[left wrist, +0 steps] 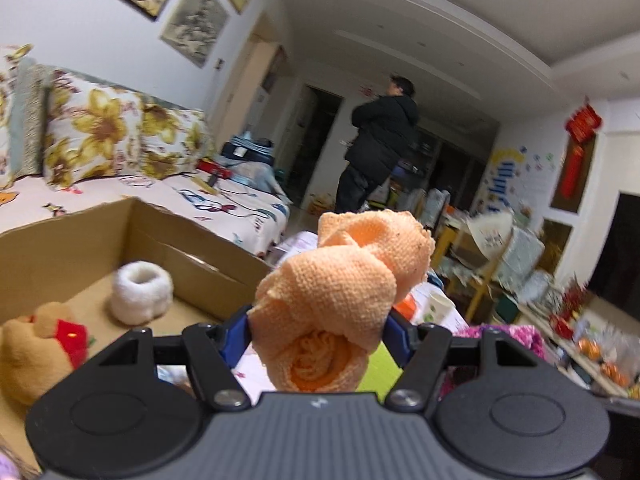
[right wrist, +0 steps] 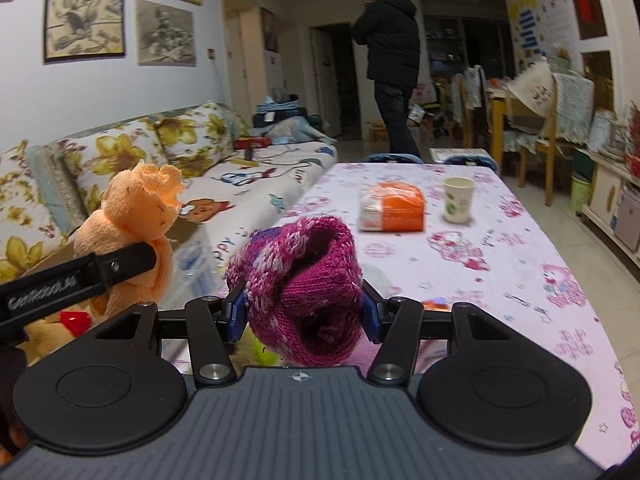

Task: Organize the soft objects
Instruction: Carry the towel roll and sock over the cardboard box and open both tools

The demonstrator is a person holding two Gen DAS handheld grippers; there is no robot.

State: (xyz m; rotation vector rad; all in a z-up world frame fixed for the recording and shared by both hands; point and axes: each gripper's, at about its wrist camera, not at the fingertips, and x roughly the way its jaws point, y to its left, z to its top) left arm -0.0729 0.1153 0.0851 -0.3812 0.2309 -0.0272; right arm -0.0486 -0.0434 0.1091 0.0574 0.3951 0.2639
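My left gripper (left wrist: 320,332) is shut on a rolled orange knit bundle (left wrist: 344,280), held up in the air beside an open cardboard box (left wrist: 192,236). In the box lie a white fluffy roll (left wrist: 140,298) and a tan plush toy with a red patch (left wrist: 40,348). My right gripper (right wrist: 304,316) is shut on a magenta knitted bundle (right wrist: 300,284) above the near end of the table (right wrist: 520,264). In the right wrist view the left gripper's black finger (right wrist: 80,276) presses the orange bundle (right wrist: 136,220) at the left.
An orange-and-white packet (right wrist: 394,206) and a paper cup (right wrist: 457,199) stand on the pink patterned tablecloth. A floral sofa (right wrist: 168,152) runs along the left wall. A person in a dark jacket (right wrist: 394,48) stands far back. Chairs (right wrist: 560,120) and shelves crowd the right side.
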